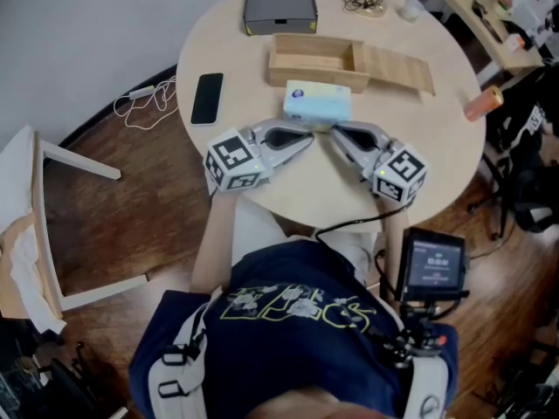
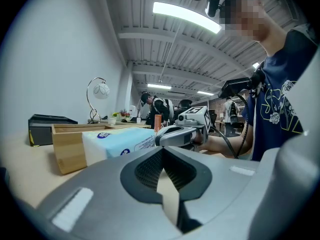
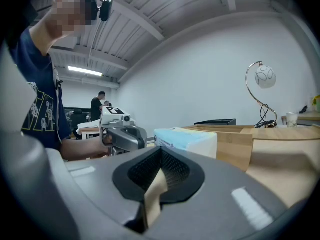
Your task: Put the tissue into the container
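A light-blue tissue pack [image 1: 316, 101] lies on the round table [image 1: 262, 182], right against the near wall of an open wooden box [image 1: 314, 59]. The box's sliding lid [image 1: 397, 70] sticks out to the right. My left gripper [image 1: 307, 139] and right gripper [image 1: 334, 135] rest on the table just in front of the pack, tips pointing toward each other. Both are shut with nothing between the jaws. The left gripper view has the pack [image 2: 120, 141] and box [image 2: 67, 146] ahead on the left. In the right gripper view, pack [image 3: 187, 139] and box [image 3: 235, 139] stand ahead on the right.
A black phone [image 1: 207, 98] lies at the table's left. A dark box [image 1: 279, 4] sits at the far edge beside a cable tangle [image 1: 365, 0] and a small cup [image 1: 409, 9]. A white chair [image 1: 35, 225] stands on the floor to the left. A desk lamp [image 3: 262, 79] rises behind the box.
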Demonstrator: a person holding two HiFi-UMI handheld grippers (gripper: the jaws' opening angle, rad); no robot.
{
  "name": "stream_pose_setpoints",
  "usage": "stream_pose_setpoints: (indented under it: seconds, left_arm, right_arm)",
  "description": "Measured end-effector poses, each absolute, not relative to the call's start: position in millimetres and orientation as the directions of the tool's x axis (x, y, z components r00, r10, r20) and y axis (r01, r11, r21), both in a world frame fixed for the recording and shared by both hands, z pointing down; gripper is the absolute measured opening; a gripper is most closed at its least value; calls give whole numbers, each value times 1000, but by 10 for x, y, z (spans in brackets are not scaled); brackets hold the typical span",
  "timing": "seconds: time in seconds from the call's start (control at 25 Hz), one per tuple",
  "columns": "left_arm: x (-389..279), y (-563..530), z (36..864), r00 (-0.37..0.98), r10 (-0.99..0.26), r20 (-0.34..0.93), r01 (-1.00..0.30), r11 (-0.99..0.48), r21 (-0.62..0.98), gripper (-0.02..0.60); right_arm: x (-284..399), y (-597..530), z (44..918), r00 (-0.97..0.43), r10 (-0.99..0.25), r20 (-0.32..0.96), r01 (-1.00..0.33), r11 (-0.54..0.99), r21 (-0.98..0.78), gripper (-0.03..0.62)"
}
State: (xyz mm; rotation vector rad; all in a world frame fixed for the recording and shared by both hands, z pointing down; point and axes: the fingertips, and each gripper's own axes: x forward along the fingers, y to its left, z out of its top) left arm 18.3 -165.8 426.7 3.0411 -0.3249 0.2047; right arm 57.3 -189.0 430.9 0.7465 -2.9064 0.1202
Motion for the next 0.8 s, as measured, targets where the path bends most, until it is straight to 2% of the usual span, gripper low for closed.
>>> stream_pose_setpoints:
  seconds: [0.8]
  left_arm:
    - [177, -1663, 4279, 968, -210, 138, -221, -973, 66, 3]
  right_arm:
    - [569, -1880, 4306, -866, -475, 152, -488, 871, -54, 1]
